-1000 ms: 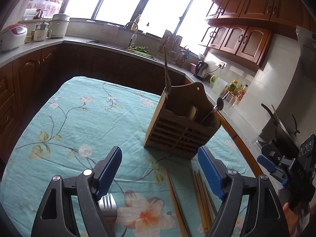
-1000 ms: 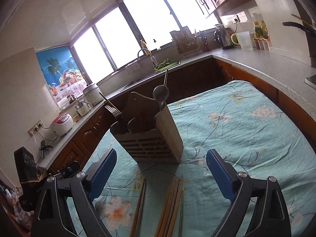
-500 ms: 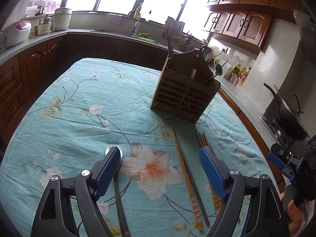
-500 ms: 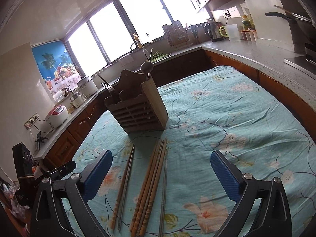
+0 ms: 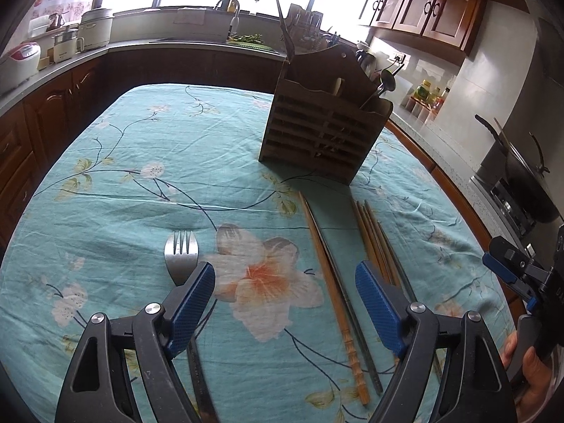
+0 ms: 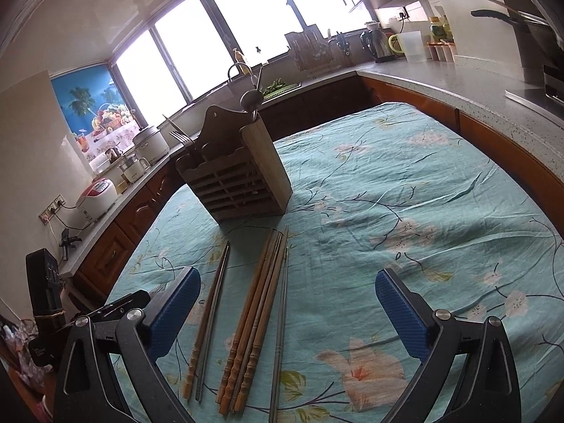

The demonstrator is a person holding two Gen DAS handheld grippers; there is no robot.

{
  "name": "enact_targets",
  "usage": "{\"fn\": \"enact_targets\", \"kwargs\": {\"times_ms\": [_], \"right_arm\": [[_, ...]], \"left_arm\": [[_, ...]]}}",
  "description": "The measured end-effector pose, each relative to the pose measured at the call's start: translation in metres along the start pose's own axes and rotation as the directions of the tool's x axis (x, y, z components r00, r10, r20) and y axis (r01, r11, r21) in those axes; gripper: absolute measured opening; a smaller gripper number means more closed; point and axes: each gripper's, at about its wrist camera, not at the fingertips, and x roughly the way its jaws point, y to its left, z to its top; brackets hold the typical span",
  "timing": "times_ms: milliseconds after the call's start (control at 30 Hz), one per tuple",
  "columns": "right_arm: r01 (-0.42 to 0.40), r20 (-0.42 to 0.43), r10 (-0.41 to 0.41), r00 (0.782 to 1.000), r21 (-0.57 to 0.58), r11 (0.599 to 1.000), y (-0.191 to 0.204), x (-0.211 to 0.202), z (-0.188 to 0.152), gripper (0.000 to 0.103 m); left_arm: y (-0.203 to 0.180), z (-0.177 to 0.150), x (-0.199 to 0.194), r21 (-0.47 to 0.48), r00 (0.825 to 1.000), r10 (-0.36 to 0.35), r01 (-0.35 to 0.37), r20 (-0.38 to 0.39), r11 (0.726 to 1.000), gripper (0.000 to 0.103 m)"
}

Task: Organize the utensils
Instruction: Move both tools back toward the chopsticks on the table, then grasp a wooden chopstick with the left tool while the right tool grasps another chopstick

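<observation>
A brown wooden utensil holder point(image 5: 324, 123) point(image 6: 236, 179) stands upright on the floral teal tablecloth point(image 5: 141, 162) and holds a spoon, a fork and other utensils. A metal fork point(image 5: 181, 255) lies flat on the cloth; my left gripper point(image 5: 285, 296) is open and empty, its left finger over the fork's neck. One pair of chopsticks point(image 5: 335, 282) point(image 6: 211, 310) lies between the left gripper's fingers, and a bundle of several wooden and metal chopsticks point(image 6: 261, 310) point(image 5: 373, 236) lies to its right. My right gripper point(image 6: 287, 303) is open and empty above the bundle.
Dark wood cabinets and a grey counter point(image 6: 458, 74) surround the table on three sides. Rice cookers point(image 5: 21, 63), a sink, a kettle point(image 6: 380, 44) and a wok point(image 5: 521, 176) sit on it. The right gripper shows at the left wrist view's right edge point(image 5: 521, 275).
Both grippers have pulled back from the holder and tilted down toward the cloth. The fork and full length of the chopsticks have come into view. Both stay open.
</observation>
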Motion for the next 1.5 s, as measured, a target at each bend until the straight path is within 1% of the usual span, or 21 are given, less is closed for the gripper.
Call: {"fn": "enact_targets", "kwargs": {"times_ms": [267, 400, 433, 500, 600, 700, 733, 767, 800, 867, 900, 933, 967, 1000, 1033, 1100, 1167, 1233, 1267, 1367, 1500], "right_arm": [[0.006, 0.000, -0.006, 1.000, 0.016, 1.000, -0.003, 0.006, 0.005, 0.100], [0.010, 0.000, -0.010, 1.000, 0.029, 1.000, -0.008, 0.007, 0.007, 0.100], [0.012, -0.001, -0.012, 1.000, 0.030, 0.999, -0.009, 0.008, 0.008, 0.100], [0.011, -0.001, -0.011, 1.000, 0.033, 0.999, -0.010, 0.008, 0.010, 0.100], [0.011, -0.004, -0.011, 1.000, 0.026, 1.000, -0.010, 0.013, 0.013, 0.100], [0.016, -0.021, -0.015, 1.000, 0.008, 1.000, -0.007, 0.025, 0.016, 0.096], [0.014, -0.032, -0.013, 0.999, 0.004, 1.000, -0.006, 0.030, 0.018, 0.091], [0.012, -0.043, -0.012, 0.999, 0.000, 1.000, -0.005, 0.037, 0.020, 0.084], [0.011, -0.058, -0.011, 0.998, -0.007, 1.000, -0.003, 0.044, 0.022, 0.079], [0.016, -0.095, -0.019, 0.995, -0.028, 0.999, 0.002, 0.061, 0.026, 0.062], [0.019, -0.115, -0.023, 0.993, -0.037, 0.999, 0.003, 0.071, 0.028, 0.057], [0.023, -0.136, -0.028, 0.990, -0.044, 0.999, 0.005, 0.080, 0.029, 0.048], [0.028, -0.159, -0.035, 0.987, -0.052, 0.998, 0.007, 0.090, 0.031, 0.042], [0.029, -0.175, -0.039, 0.984, -0.060, 0.998, 0.009, 0.099, 0.032, 0.040], [0.033, -0.189, -0.046, 0.981, -0.070, 0.997, 0.011, 0.107, 0.033, 0.037], [0.041, -0.223, -0.061, 0.973, -0.092, 0.995, 0.015, 0.123, 0.035, 0.031], [0.051, -0.255, -0.080, 0.964, -0.116, 0.992, 0.018, 0.138, 0.036, 0.020], [0.073, -0.282, -0.111, 0.953, -0.140, 0.987, 0.020, 0.151, 0.035, 0.013], [0.085, -0.295, -0.127, 0.947, -0.152, 0.985, 0.020, 0.156, 0.034, 0.010], [0.105, -0.291, -0.154, 0.944, -0.180, 0.978, 0.023, 0.160, 0.037, 0.010], [0.083, -0.309, -0.134, 0.942, -0.171, 0.982, 0.027, 0.164, 0.039, 0.010]], "left_arm": [[-0.027, 0.006, 0.043, 0.116, 0.992, 0.047, -0.034, -0.115, 0.993, 0.078], [-0.036, 0.004, 0.066, 0.160, 0.981, 0.081, -0.053, -0.174, 0.986, 0.062], [-0.036, 0.006, 0.069, 0.166, 0.982, 0.084, -0.055, -0.170, 0.985, 0.063], [-0.039, 0.008, 0.073, 0.187, 0.980, 0.106, -0.074, -0.167, 0.979, 0.062], [-0.039, 0.013, 0.080, 0.187, 0.980, 0.109, -0.077, -0.167, 0.979, 0.061], [-0.037, 0.019, 0.089, 0.184, 0.979, 0.112, -0.081, -0.168, 0.980, 0.059], [-0.035, 0.022, 0.092, 0.178, 0.979, 0.110, -0.079, -0.171, 0.981, 0.057], [-0.033, 0.026, 0.095, 0.169, 0.979, 0.103, -0.073, -0.174, 0.983, 0.057], [-0.030, 0.030, 0.098, 0.161, 0.980, 0.097, -0.068, -0.176, 0.985, 0.057], [-0.027, 0.040, 0.106, 0.155, 0.979, 0.100, -0.072, -0.179, 0.985, 0.057], [-0.025, 0.044, 0.110, 0.154, 0.979, 0.095, -0.067, -0.182, 0.986, 0.057], [-0.024, 0.049, 0.114, 0.158, 0.978, 0.094, -0.065, -0.184, 0.985, 0.057], [-0.024, 0.053, 0.118, 0.165, 0.978, 0.100, -0.070, -0.181, 0.984, 0.057], [-0.023, 0.056, 0.124, 0.171, 0.977, 0.107, -0.075, -0.183, 0.982, 0.056], [-0.021, 0.059, 0.130, 0.173, 0.976, 0.108, -0.075, -0.191, 0.982, 0.053], [-0.020, 0.065, 0.141, 0.176, 0.976, 0.108, -0.074, -0.191, 0.982, 0.051], [-0.019, 0.071, 0.149, 0.187, 0.975, 0.114, -0.078, -0.191, 0.979, 0.048], [-0.017, 0.076, 0.156, 0.192, 0.975, 0.116, -0.079, -0.190, 0.978, 0.043], [-0.015, 0.078, 0.159, 0.194, 0.975, 0.117, -0.079, -0.189, 0.978, 0.041], [-0.012, 0.082, 0.165, 0.200, 0.976, 0.109, -0.071, -0.189, 0.977, 0.039], [-0.017, 0.081, 0.173, 0.235, 0.974, 0.129, -0.084, -0.186, 0.968, 0.039]]}}
